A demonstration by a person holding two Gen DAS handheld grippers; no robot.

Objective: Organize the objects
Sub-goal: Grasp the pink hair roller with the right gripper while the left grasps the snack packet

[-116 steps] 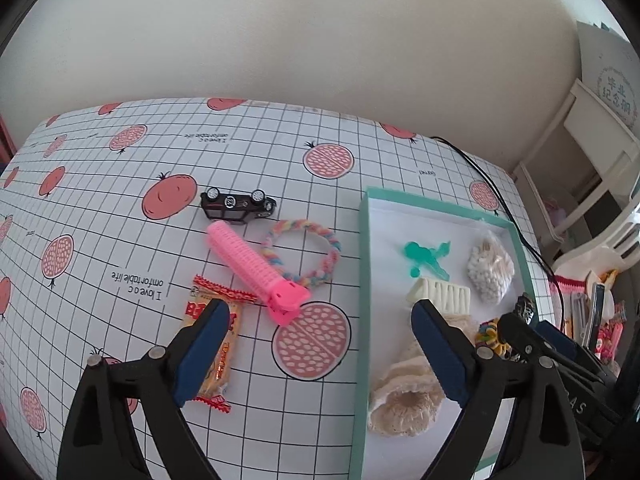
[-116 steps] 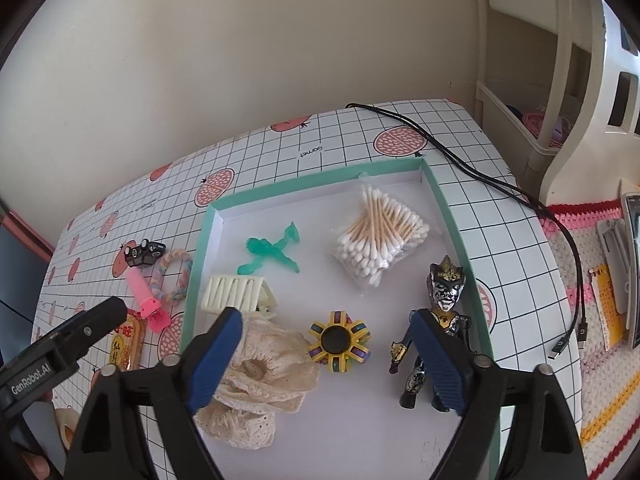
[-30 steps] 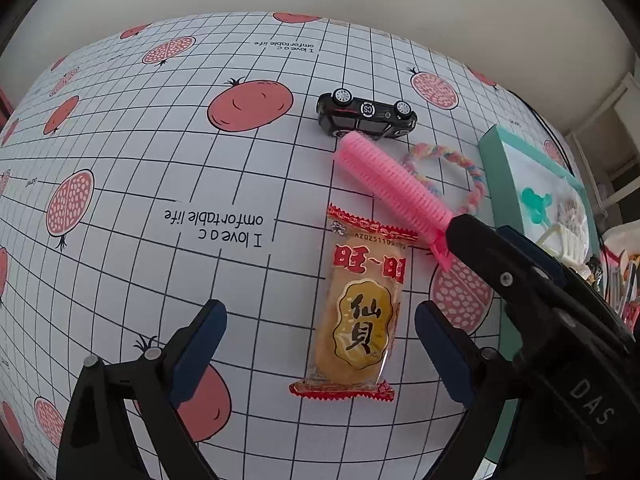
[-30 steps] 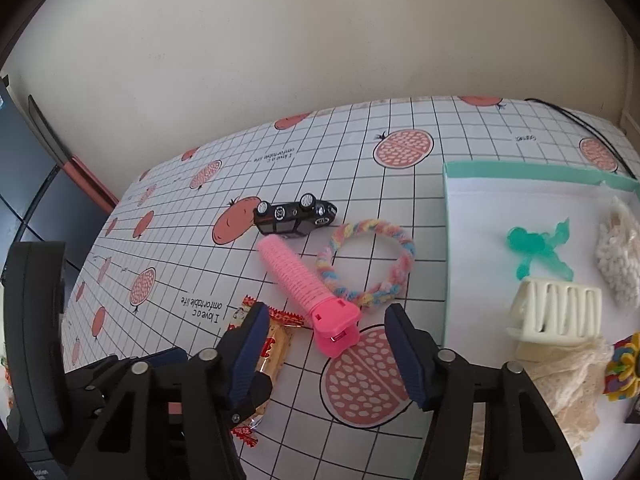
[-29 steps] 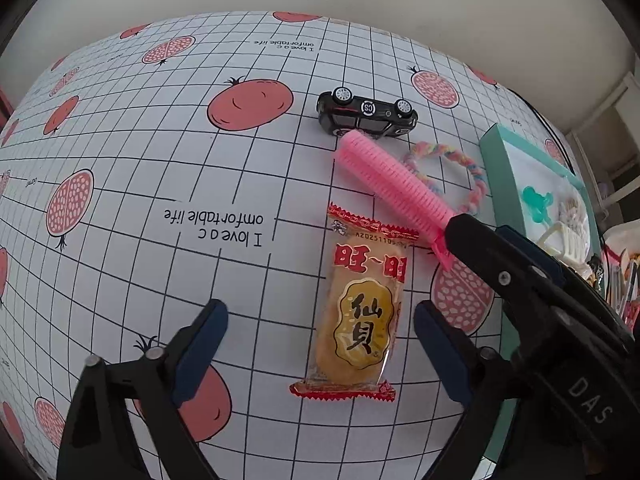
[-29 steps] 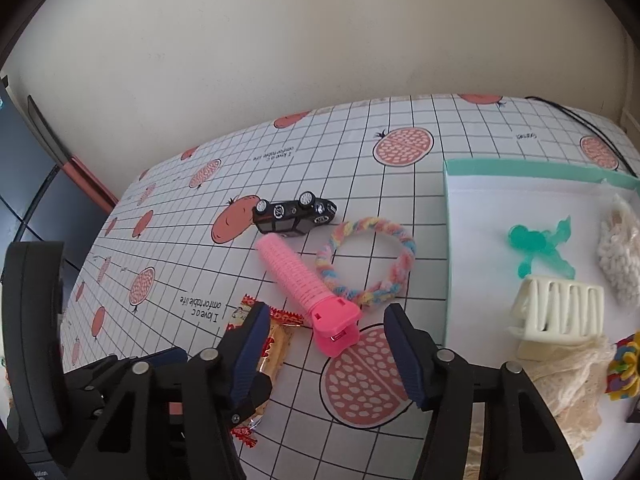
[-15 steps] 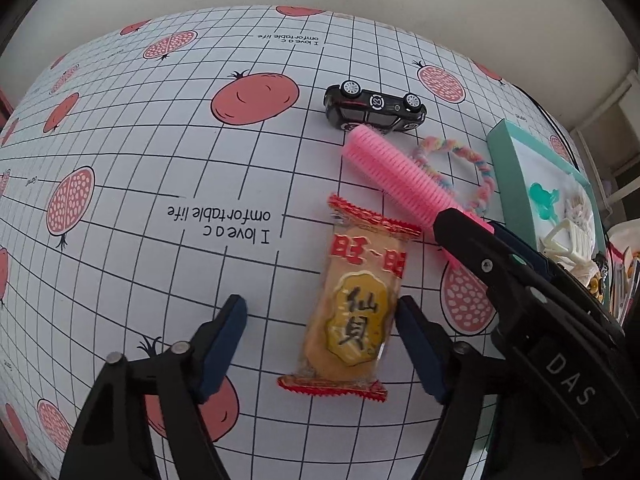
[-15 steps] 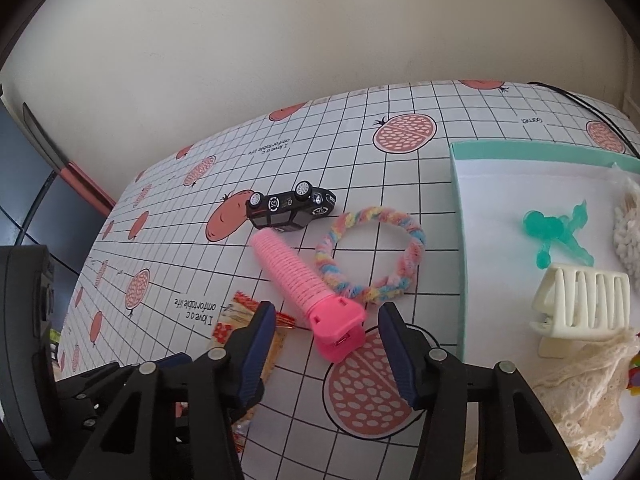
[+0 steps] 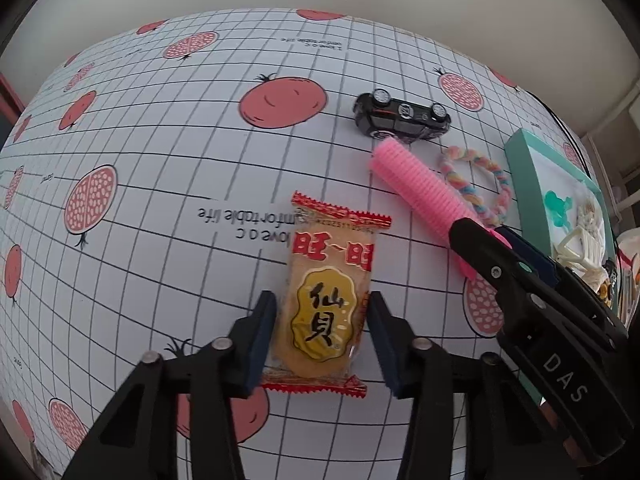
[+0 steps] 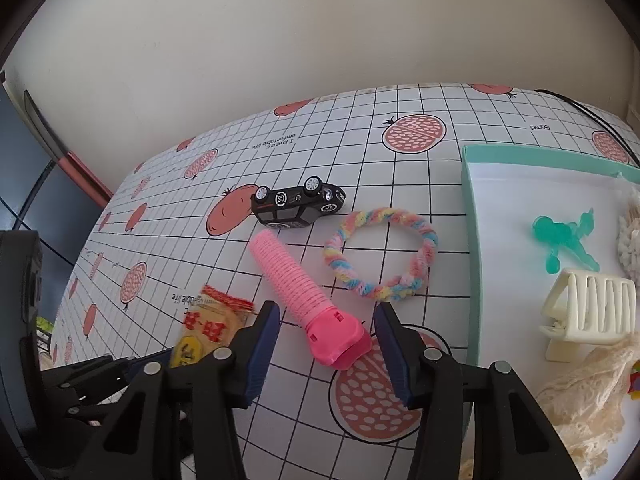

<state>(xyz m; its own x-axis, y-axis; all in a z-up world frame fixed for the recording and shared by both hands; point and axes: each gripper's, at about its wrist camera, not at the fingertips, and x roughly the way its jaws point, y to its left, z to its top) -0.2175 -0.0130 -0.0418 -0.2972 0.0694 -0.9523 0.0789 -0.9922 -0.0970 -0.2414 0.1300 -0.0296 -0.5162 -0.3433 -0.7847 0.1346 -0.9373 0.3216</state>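
White oilcloth ruled in a black grid and printed with red pomegranates covers the table, which meets a plain cream wall.

On it lies a clear plastic snack packet with crimped red ends, red characters and a yellow oval bearing black characters; a pale golden cracker shows through the film. The left gripper straddles the lower half of this packet — its blue-padded jaws are narrowed to just about the packet's width, one pad at each long edge, though whether they press it cannot be told.

Just right of the packet a pink ribbed plastic hair roller with a flat clip end lies slantwise. The right gripper brackets that clip end with its jaws parted wider than the clip, a gap at each side.

Beyond the roller's far tip a black toy car lies on its side, and a pastel twisted yarn ring rests beside the roller. A mint-rimmed white tray sits at the right.
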